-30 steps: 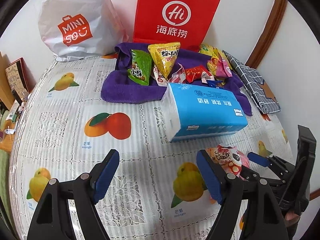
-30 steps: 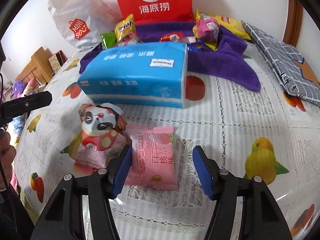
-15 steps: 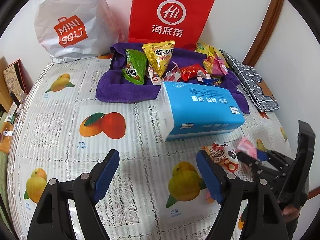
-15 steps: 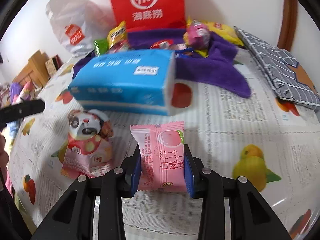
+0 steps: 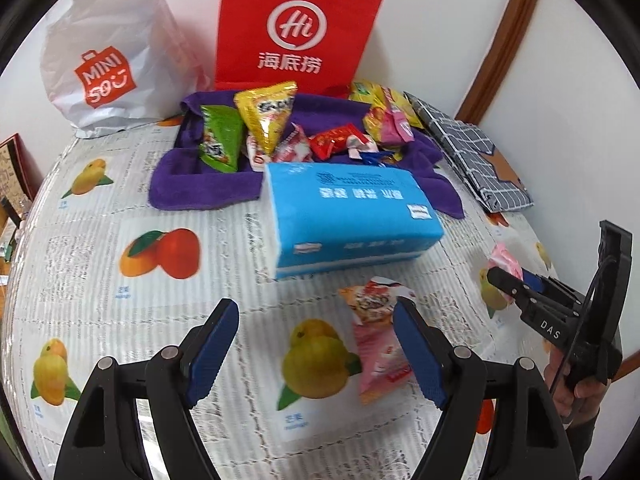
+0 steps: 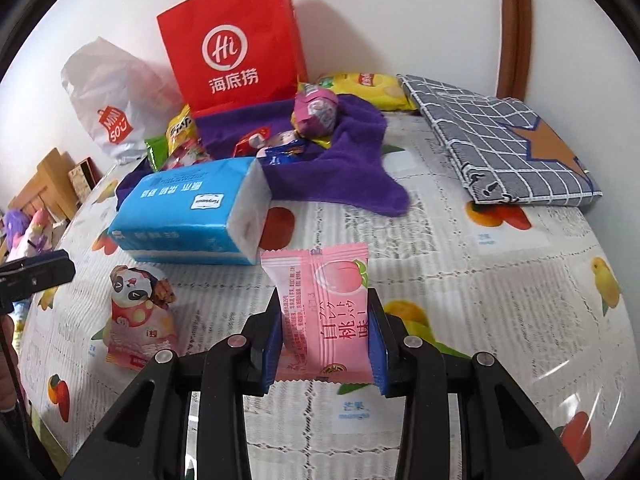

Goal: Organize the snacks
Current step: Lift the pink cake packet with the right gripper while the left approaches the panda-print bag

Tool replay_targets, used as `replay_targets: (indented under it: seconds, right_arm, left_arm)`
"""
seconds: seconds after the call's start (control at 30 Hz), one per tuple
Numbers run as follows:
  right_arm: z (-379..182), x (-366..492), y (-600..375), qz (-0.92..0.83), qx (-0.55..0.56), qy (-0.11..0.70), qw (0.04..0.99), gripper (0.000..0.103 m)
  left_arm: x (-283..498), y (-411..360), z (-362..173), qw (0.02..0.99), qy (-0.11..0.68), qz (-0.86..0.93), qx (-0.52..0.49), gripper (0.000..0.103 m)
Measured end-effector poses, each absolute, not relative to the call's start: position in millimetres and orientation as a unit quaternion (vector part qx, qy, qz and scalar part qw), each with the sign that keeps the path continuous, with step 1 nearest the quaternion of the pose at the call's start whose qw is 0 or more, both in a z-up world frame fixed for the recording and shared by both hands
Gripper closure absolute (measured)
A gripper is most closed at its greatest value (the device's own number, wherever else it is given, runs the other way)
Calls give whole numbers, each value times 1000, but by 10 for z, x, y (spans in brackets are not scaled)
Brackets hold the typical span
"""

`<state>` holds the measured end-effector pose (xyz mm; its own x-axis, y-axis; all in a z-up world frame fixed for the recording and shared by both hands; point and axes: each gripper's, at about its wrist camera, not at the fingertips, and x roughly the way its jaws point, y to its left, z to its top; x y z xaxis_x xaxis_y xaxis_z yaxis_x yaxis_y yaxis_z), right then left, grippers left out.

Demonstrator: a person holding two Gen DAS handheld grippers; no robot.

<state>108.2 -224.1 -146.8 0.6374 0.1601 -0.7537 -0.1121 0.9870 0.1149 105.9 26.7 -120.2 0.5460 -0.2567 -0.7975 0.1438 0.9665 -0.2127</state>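
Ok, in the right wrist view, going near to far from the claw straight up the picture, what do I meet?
Right claw shut on the pink peach snack → blue tissue pack → purple towel with its snack pile → red paper bag against the wall.

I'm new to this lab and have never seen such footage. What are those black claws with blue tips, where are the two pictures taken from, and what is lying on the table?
They are two hand-held grippers a person works, each with a camera looking along its fingers. The left gripper is open over a panda snack packet. The right gripper is shut on a pink peach packet; it also shows at the right edge of the left view. On the fruit-print tablecloth lie a blue tissue pack, a purple towel with more snacks, a red paper bag, a white shopping bag and a grey checked cloth.
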Motion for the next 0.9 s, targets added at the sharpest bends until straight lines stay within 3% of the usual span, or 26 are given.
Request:
replay_targets:
  seconds: [0.9]
  right_arm:
    - [-1554,1036,-2444,80,46,418,904,66]
  left_arm:
    - [1089,-189,-1412,861,487,-139,-43,25]
